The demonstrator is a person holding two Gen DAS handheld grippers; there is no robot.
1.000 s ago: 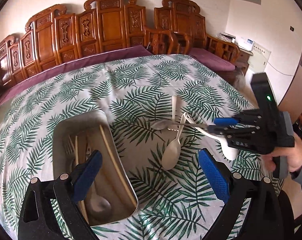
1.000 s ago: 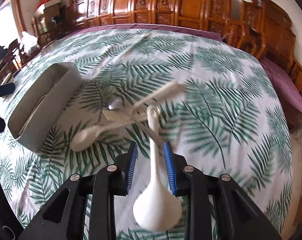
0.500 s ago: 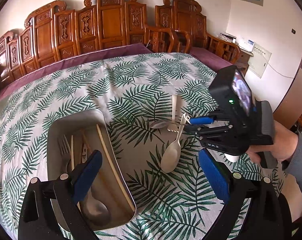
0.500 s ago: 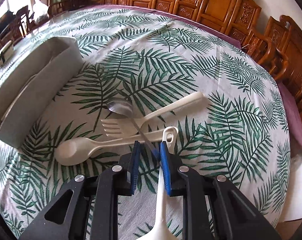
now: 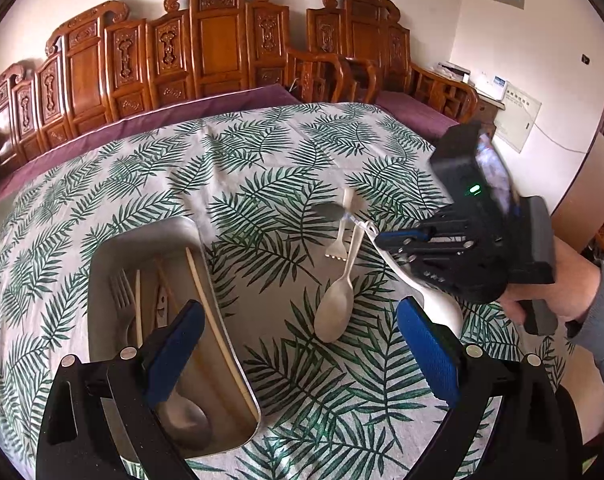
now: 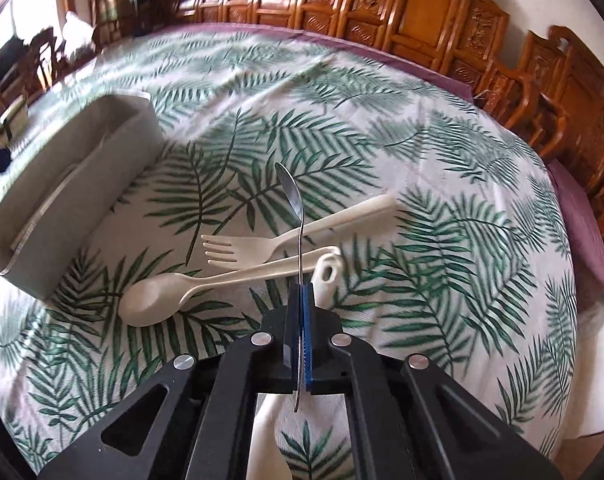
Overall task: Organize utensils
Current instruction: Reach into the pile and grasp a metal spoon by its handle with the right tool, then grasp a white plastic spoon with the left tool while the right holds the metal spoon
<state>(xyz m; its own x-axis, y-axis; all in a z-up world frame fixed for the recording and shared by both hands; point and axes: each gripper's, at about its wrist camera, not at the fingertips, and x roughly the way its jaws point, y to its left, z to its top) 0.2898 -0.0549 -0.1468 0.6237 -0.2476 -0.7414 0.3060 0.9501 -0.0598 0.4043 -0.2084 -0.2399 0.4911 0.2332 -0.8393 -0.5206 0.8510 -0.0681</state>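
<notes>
Right tongs [image 6: 302, 300] have just closed tight on the thin handle of the metal spoon [image 6: 291, 192], its bowl raised over the desk [image 6: 442, 152]; left tongs [image 5: 297, 344] hang apart above the tray [image 5: 101, 264]. Pinched on so slim a stem, the spoon might swivel, or catch the cream fork [image 6: 261, 248] lying under it.

Right tongs [image 6: 300, 300] clamped on metal spoon [image 6: 291, 196] handle, bowl raised and pointing away. Cream fork [image 6: 285, 236], cream spoon [image 6: 205, 286] and white ladle [image 6: 326, 276] lie on the palm-print tabletop [image 6: 442, 240] just beyond. Grey utensil tray [image 6: 81, 184] sits far left.
</notes>
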